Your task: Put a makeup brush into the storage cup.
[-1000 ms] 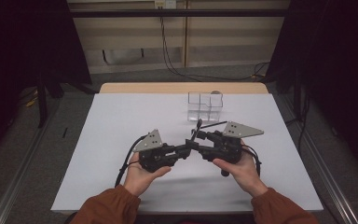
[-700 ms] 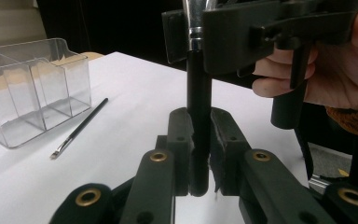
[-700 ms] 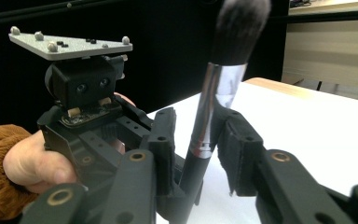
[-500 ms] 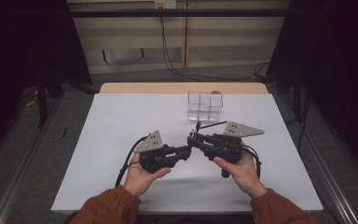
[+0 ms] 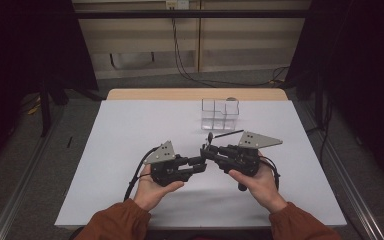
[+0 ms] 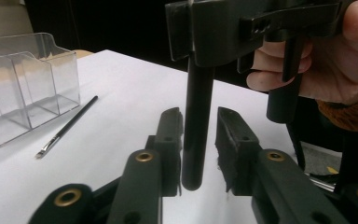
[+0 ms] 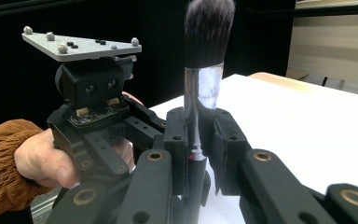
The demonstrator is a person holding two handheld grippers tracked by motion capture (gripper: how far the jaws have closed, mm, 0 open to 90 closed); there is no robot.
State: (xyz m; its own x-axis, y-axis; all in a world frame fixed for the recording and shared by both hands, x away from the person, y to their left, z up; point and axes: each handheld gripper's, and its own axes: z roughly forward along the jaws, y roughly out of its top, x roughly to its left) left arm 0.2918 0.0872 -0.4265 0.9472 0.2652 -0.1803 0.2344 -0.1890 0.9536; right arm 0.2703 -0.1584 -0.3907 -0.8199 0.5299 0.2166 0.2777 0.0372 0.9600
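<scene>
Handover looks to be in hand: the right gripper [image 7: 198, 140] is clamped on the makeup brush [image 7: 204, 70], bristles up, above the white table [image 5: 130, 130], while the left gripper [image 6: 198, 135] has just been opening, its jaws slack around the handle's lower end. A thin brush [image 6: 67, 126] lies beside the clear organiser [image 6: 23, 88], likely the destination.

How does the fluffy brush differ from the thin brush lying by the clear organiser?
The fluffy brush has a thick handle and a broad, dark head; the thin brush is slim with a tiny tip. The fluffy brush is raised off the table; the thin brush lies flat on it. Both have black handles.
</scene>
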